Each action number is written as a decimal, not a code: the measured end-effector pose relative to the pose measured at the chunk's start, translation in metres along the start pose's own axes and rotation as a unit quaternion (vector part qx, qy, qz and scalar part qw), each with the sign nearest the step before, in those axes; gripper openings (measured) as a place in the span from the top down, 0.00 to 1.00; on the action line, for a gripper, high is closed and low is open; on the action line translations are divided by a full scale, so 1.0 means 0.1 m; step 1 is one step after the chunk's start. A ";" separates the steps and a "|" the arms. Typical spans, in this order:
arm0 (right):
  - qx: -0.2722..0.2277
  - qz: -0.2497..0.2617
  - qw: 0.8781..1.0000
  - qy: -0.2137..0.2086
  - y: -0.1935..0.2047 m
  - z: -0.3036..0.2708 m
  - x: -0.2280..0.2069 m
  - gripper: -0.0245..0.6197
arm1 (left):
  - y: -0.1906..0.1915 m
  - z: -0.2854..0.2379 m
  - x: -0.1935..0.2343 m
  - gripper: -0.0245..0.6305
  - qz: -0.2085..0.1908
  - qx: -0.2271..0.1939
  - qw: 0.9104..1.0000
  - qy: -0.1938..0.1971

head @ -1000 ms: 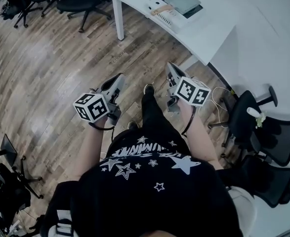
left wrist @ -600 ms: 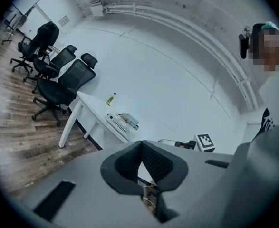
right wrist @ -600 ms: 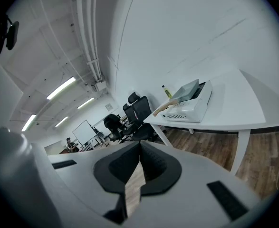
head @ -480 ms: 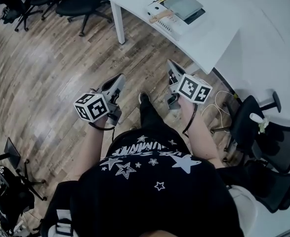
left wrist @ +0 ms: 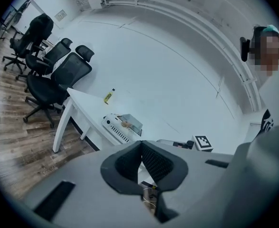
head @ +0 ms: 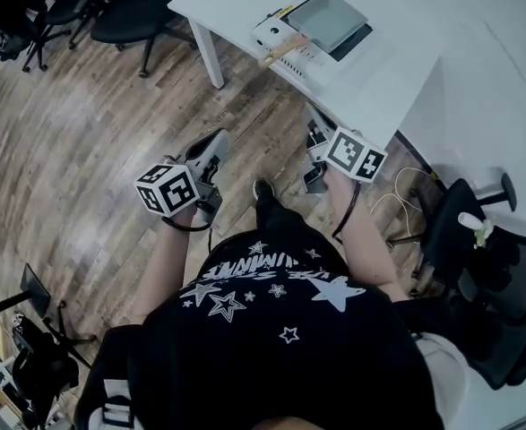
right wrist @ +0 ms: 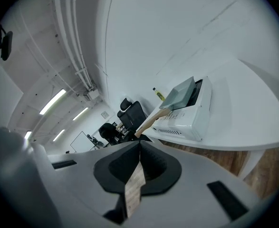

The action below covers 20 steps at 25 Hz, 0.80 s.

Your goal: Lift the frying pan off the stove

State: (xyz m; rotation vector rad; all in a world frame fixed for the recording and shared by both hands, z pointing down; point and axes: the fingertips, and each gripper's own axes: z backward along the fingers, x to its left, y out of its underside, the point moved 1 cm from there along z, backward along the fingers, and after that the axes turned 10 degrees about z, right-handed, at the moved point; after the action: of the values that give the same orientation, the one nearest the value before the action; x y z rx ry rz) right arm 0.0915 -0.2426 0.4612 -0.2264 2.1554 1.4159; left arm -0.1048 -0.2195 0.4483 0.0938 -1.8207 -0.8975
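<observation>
Nothing of the job had been done at this point, by my reading. The frying pan [head: 327, 18], a square grey one with a wooden handle, sat on top of the white stove [head: 306, 57], and the stove stood near the edge of the white worktop [head: 397, 61]. I judged the pan untouched: neither claw was anywhere close to it.

My left claw [head: 216, 141] was closed, its pads pressed together with nothing between them, as its own view showed plainly. My right claw [head: 313, 124] was likewise closed and empty. Both hung out over the wooden floor [head: 92, 150], in front of the person carrying them, well short of the worktop. The right one was the nearer of the two to the stove, and from its view the pan's handle stuck out over the stove's edge on the side towards the floor.

What was left was therefore the whole task: bring a claw up to the worktop, open it, close it on the handle, and raise the pan clear of the stove. The right claw looked the better placed for that.
</observation>
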 end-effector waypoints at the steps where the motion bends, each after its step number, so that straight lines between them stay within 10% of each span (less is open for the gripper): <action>1: 0.000 -0.005 1.000 -0.001 -0.05 -0.05 -0.05 0.95 | -0.04 -0.07 0.01 0.95 0.000 0.002 1.000 0.000; 14: 0.000 -0.060 0.998 -0.016 -0.41 -0.53 -0.45 0.95 | -0.33 -0.83 0.06 0.95 0.010 0.043 0.999 0.014; 20: 0.004 -0.099 0.994 -0.044 -0.52 -0.76 -0.55 0.95 | -0.37 -1.19 0.12 0.73 0.047 0.079 0.995 0.030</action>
State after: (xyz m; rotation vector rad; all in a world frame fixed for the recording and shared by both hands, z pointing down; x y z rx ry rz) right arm 0.1335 -0.3412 0.4713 -0.3562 2.0073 1.2801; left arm -0.0236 -0.3140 0.4543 0.1334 -1.8220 -0.6777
